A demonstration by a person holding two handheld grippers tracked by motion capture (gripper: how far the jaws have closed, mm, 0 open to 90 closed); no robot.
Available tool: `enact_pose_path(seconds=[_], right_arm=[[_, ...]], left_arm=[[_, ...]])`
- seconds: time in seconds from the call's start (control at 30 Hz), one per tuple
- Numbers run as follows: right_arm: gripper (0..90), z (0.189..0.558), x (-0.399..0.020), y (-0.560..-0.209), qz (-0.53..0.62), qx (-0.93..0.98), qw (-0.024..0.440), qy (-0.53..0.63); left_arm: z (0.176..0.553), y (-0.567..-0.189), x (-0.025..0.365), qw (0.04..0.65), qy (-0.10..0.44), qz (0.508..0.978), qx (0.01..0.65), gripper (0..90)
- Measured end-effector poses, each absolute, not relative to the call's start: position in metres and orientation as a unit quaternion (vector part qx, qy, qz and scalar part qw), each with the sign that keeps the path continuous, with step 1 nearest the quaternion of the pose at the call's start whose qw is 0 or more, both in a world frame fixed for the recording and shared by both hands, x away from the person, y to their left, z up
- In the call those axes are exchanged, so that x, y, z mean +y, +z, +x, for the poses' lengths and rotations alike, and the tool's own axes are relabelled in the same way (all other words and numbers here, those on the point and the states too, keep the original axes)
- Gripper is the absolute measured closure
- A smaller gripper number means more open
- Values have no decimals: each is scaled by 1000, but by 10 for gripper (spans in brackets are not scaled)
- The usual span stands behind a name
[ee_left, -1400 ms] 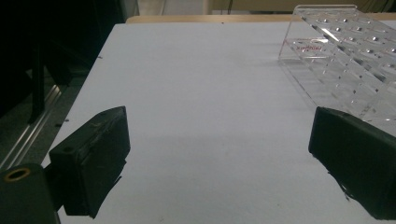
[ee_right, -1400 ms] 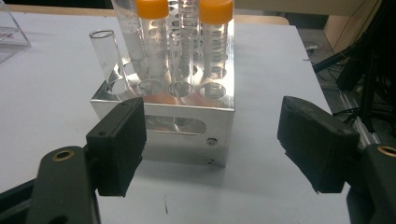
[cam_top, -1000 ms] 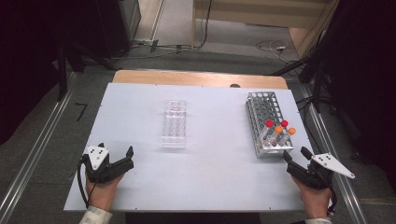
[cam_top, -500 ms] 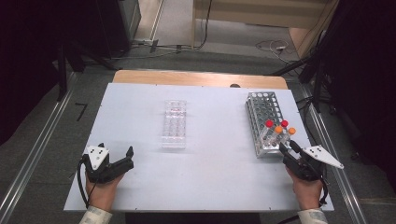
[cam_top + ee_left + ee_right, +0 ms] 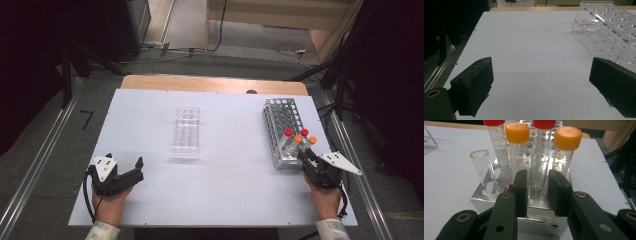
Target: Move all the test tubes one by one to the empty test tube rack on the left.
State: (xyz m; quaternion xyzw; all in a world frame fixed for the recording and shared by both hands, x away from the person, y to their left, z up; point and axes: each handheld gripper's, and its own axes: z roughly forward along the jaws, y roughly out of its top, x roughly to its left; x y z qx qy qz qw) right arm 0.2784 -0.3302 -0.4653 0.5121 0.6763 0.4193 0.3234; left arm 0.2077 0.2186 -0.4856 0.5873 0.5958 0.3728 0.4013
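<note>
A metal tube rack point(image 5: 280, 120) stands at the right of the white table point(image 5: 225, 200). Its near end holds two red-capped tubes point(image 5: 288, 132) and two orange-capped tubes point(image 5: 298, 139). In the right gripper view an uncapped glass tube point(image 5: 539, 167) stands in the rack's front row. My right gripper point(image 5: 537, 192) has just been closing, and its pads now lie against that tube's sides. Another uncapped tube point(image 5: 482, 170) leans at the rack's left corner. My left gripper point(image 5: 134, 170) rests open on the table at the near left, with nothing between its fingers point(image 5: 474, 85).
A clear plastic rack point(image 5: 186, 132) lies in the middle of the table, seen at the upper right in the left gripper view point(image 5: 609, 32). A wooden strip point(image 5: 210, 82) runs along the table's far edge. Cables lie on the floor beyond.
My right gripper moved left and forward to the near end of the metal rack and narrowed its jaws around the uncapped tube. The left hand stayed put.
</note>
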Motion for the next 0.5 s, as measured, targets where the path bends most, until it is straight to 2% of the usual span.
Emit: enact_pose_path(seconds=[0.2, 0.5], right_arm=[[723, 281, -328, -466, 510, 677, 328, 418], [731, 275, -329, -454, 499, 669, 342, 432]], left_arm=[[208, -486, 218, 400, 372, 587, 597, 58], [208, -486, 219, 400, 372, 588, 597, 58]])
